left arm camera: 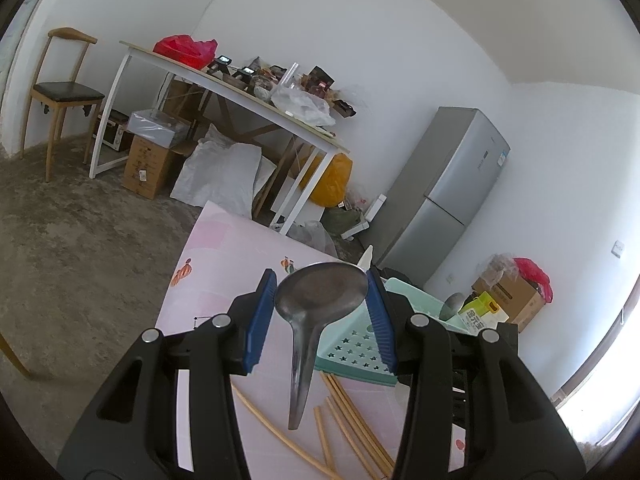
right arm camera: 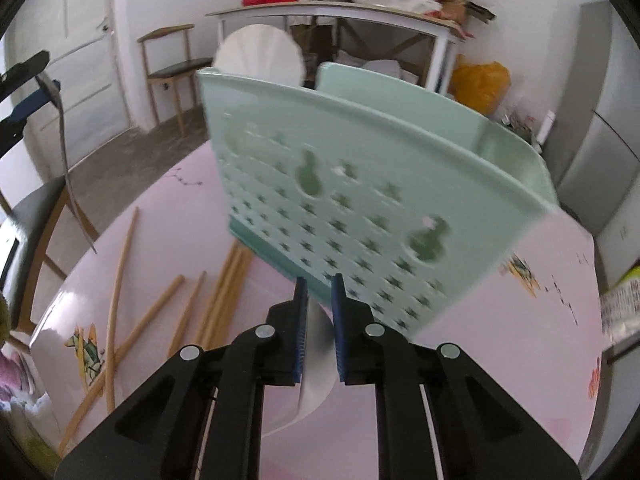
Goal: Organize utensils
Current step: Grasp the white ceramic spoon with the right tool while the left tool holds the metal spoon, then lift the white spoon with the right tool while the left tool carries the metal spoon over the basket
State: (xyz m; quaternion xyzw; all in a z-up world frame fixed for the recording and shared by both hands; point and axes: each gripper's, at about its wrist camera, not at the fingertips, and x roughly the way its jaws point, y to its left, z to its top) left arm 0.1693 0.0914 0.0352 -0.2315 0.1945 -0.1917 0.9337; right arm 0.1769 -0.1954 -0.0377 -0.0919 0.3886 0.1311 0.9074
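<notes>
My left gripper is shut on a metal spoon, its blue pads pressing the bowl's edges while the handle hangs down over the pink table. The right wrist view shows this spoon hanging at the far left. A mint-green perforated utensil basket lies tilted just ahead of my right gripper. That gripper is shut on a flat white handle. A round white spoon end shows above the basket's far rim, and the basket hides what joins them. The basket holds another metal spoon.
Several wooden chopsticks lie scattered on the pink table left of the basket, and the chopsticks also show below my left gripper. A yellow-green box stands by the basket. Behind are a cluttered white desk, a chair and a fridge.
</notes>
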